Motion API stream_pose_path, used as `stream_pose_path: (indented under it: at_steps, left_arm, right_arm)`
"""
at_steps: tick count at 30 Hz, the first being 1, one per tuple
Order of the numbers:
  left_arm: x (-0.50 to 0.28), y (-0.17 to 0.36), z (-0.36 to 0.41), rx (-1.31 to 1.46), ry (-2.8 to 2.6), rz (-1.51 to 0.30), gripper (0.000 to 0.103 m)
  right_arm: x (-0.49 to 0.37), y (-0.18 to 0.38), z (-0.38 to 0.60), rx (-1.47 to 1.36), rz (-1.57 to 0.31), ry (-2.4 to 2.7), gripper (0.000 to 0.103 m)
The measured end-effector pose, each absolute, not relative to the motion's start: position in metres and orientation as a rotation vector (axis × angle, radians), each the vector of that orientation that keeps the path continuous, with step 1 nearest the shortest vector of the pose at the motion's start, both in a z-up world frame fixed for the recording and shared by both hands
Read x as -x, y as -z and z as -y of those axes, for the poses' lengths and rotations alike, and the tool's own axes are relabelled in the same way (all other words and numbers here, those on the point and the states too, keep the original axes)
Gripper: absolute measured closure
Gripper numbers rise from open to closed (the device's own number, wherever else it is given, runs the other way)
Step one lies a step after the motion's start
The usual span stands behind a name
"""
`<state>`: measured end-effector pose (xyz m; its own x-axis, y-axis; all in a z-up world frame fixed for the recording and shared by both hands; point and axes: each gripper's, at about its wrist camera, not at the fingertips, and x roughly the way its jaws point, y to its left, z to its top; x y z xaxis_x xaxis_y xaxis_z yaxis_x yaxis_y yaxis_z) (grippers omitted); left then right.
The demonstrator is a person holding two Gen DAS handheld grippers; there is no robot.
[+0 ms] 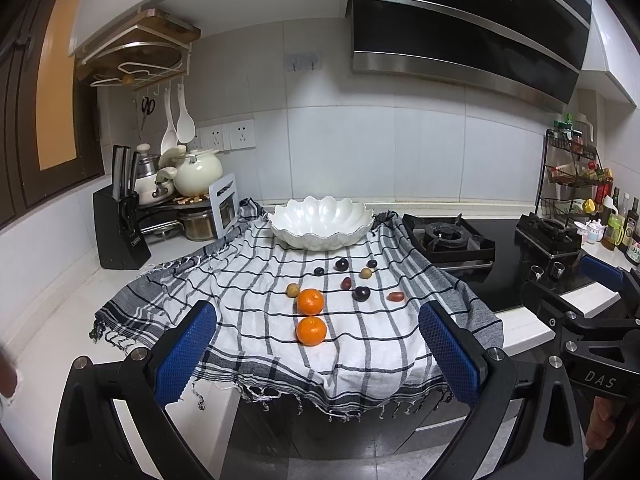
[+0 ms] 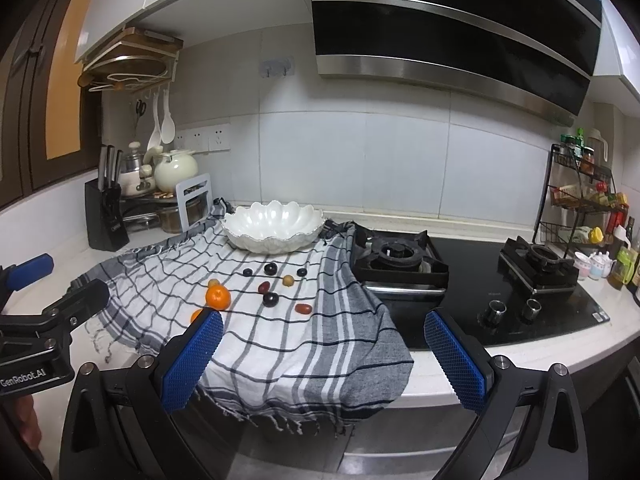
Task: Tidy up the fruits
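Observation:
A white scalloped bowl [image 1: 322,222] stands empty at the back of a checked cloth [image 1: 248,320]. Two oranges lie on the cloth, a near orange [image 1: 311,331] and a far orange [image 1: 310,301]. Several small dark, red and tan fruits [image 1: 361,293] lie between the oranges and the bowl. My left gripper [image 1: 318,354] is open and empty, held in front of the counter edge, facing the oranges. My right gripper [image 2: 324,360] is open and empty, over the cloth's right front corner. The bowl [image 2: 274,228] and far orange [image 2: 218,297] show in the right wrist view.
A black gas hob [image 1: 452,238] with two burners lies right of the cloth. A knife block [image 1: 120,234], pots and a kettle stand at the back left. A spice rack [image 1: 576,176] and bottles stand at the far right. The counter edge runs just below the cloth.

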<state>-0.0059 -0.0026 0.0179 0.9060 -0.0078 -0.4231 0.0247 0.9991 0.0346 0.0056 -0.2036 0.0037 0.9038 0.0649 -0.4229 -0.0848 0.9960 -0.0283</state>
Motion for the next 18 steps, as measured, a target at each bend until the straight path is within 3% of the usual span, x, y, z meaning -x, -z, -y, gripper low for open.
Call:
stream_pose_path:
  at_steps: [18]
  left_arm:
    - [0.0061,-0.018,0.003,-0.039,0.019,-0.437,0.0]
  right_arm:
    - [-0.0047,-0.004,0.2039,0.047,-0.43,-0.077,0.001]
